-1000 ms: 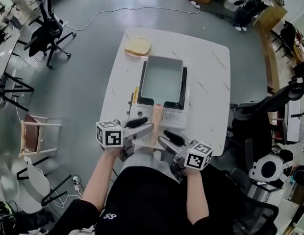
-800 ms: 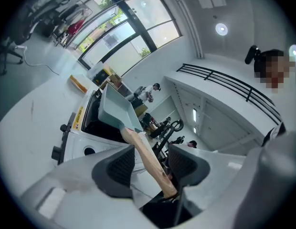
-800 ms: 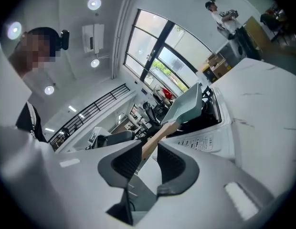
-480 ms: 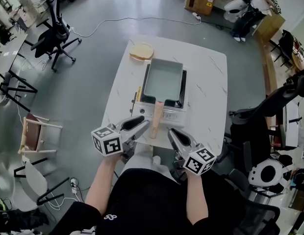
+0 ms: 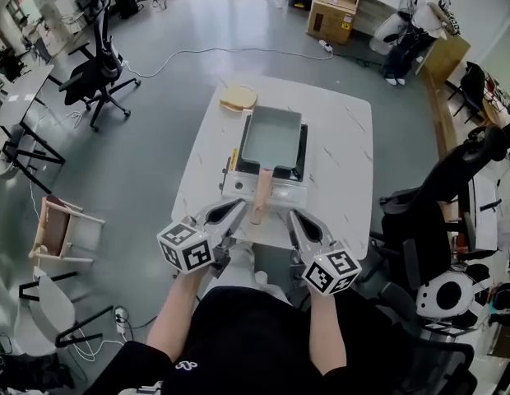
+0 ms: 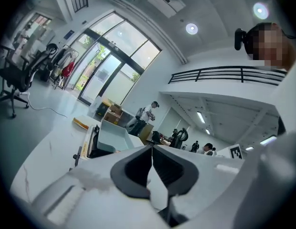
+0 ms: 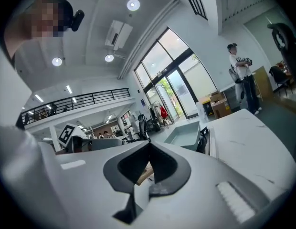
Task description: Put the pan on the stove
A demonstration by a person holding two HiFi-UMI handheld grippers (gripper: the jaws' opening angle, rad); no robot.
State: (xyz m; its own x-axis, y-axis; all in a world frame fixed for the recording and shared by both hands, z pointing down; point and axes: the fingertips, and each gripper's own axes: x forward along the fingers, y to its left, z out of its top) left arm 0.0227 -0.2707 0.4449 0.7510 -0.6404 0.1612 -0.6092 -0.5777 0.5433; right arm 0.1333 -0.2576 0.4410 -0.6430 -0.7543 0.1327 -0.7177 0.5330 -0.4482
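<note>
The pan is seen seated on the stove, so the task is judged as good as done. Its wooden handle is pointed out over the front side of the stove, toward the person. The left gripper is held just in front of the stove, at the left of the handle; its jaws are closing, with the tips brought together and nothing between them. The right gripper is held in front of the stove at the right of the handle, its jaws pressed together on nothing. The pan is judged to be stiff metal, rather light when empty, with smooth walls that could slip and most of its weight far from the handle. It is best taken by the wooden handle, close to the stove, so that tipping is limited
</note>
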